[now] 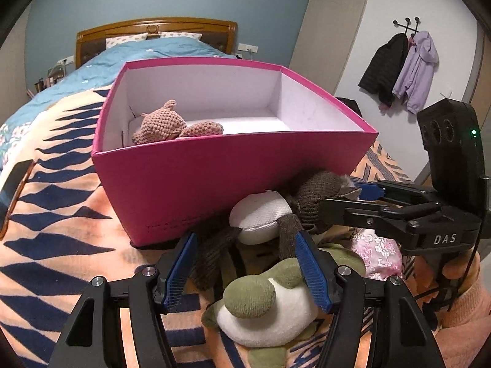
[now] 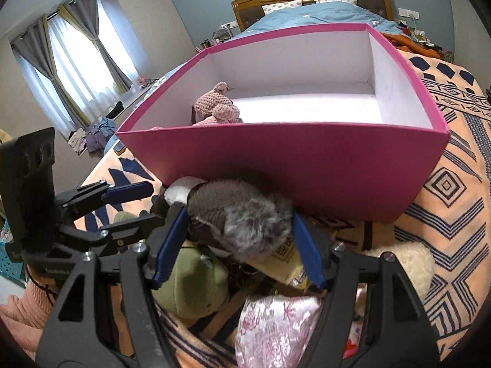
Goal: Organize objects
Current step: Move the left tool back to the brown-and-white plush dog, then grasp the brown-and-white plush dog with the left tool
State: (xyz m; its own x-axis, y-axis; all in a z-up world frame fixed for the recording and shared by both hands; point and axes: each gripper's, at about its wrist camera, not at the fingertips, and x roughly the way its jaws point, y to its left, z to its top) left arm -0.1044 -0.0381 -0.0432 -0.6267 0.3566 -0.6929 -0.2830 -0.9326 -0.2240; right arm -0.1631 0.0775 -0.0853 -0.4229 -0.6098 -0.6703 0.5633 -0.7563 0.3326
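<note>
Right wrist view puts the brown plush toy [image 2: 242, 224] squarely between my right gripper [image 2: 237, 242] jaws, its fuzzy grey end toward the camera; the blue pads stand about halfway apart and seem to sit against its sides, though I cannot tell whether they truly press. It lies on the bed against the near wall of the pink box [image 2: 307, 159], close to that wall's middle, on top of a small heap: a green plush [image 2: 190, 288], a yellowish tube [image 2: 282, 263] and a pink flowered pouch [image 2: 276, 322]. Left wrist view has my left gripper [image 1: 248, 266] also about half open, straddling the toy's dangling brown limbs above the green plush; I can't confirm a grip there. A pink crocheted toy [image 1: 165, 124] already rests in the box's near left corner, the remaining floor bare. I judge this the pick-up step for the second item. Next I'd need both pairs firm, then a lift high enough to clear the box rim without dragging the pile along.
</note>
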